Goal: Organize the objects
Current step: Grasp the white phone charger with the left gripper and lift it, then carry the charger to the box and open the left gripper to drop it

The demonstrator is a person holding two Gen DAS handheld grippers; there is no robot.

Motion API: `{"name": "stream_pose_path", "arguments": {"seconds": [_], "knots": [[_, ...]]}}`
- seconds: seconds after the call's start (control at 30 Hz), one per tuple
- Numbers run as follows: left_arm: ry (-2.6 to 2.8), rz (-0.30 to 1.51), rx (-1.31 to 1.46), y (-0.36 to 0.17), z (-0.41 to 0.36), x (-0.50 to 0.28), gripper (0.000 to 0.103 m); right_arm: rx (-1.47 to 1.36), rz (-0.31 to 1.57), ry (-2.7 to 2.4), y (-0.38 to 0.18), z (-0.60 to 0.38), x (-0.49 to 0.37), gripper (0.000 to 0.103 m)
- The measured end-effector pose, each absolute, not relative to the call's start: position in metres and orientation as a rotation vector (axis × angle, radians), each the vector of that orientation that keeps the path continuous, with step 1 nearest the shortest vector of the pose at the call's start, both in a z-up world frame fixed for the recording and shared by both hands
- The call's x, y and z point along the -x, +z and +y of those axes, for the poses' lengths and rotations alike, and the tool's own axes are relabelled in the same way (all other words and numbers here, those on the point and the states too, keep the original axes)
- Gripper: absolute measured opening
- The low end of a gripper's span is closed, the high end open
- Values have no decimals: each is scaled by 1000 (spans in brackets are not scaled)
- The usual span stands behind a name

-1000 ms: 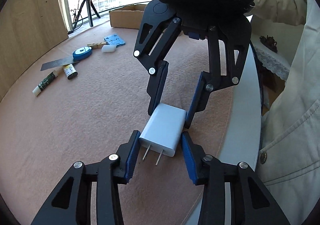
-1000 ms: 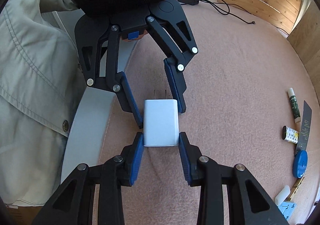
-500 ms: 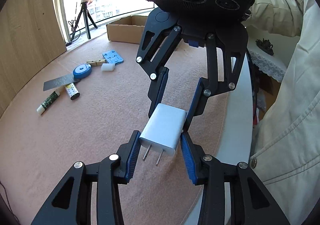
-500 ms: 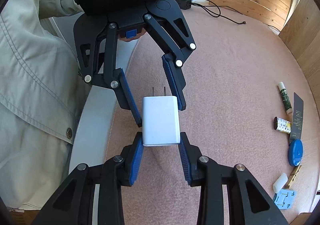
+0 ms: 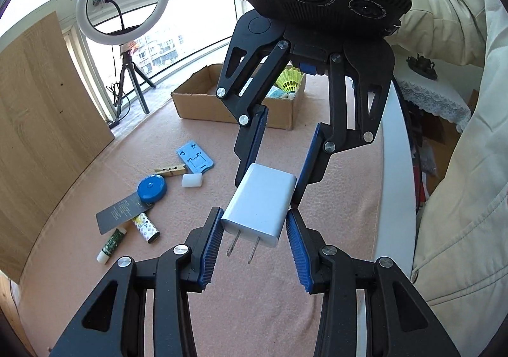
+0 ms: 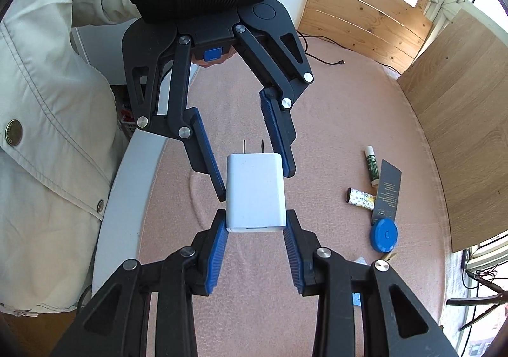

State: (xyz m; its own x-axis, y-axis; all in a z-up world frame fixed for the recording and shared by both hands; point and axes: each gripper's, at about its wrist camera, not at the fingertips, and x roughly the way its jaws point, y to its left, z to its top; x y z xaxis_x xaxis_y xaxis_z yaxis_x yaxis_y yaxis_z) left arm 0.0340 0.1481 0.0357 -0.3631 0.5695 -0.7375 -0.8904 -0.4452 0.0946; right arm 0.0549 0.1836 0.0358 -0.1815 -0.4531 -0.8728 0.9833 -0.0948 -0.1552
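white charger aloft, clamped by jaws of left gripper and right gripper

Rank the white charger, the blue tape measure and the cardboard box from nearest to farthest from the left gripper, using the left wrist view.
1. White charger, between the left gripper jaws.
2. Blue tape measure, on the mat, to the left.
3. Cardboard box, at the mat's far edge.

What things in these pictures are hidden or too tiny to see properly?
- Cardboard box: in the left wrist view the right gripper covers much of its inside; only a yellow-green shuttlecock peeks out.
- Dark card: its print is too small to read in either view.
- White charger: its underside is hidden in both views.
- Blue phone stand: in the right wrist view that gripper's own finger hides nearly all of it.
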Motion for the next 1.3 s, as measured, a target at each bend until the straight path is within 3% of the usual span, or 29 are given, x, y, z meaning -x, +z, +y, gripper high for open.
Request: {"name": "stream_pose_path", "arguments": {"seconds": [0.33, 0.93, 0.97, 1.1, 1.3], "knots": [[1829, 684, 744, 37, 219, 15, 44, -852, 914, -1685, 39, 253, -41, 32], [1604, 774, 629, 39, 423, 97, 45, -994, 864, -1943, 48, 422, -31, 32], [1609, 774, 642, 37, 429, 100, 47, -997, 862, -1950, 47, 426, -31, 32], [1789, 829, 682, 28, 435, 113, 86, -1107, 877, -1970, 28, 441, -25, 37], [1992, 703, 736, 33, 381, 112, 92, -1106, 838, -2085, 33, 439, -23, 44]]}}
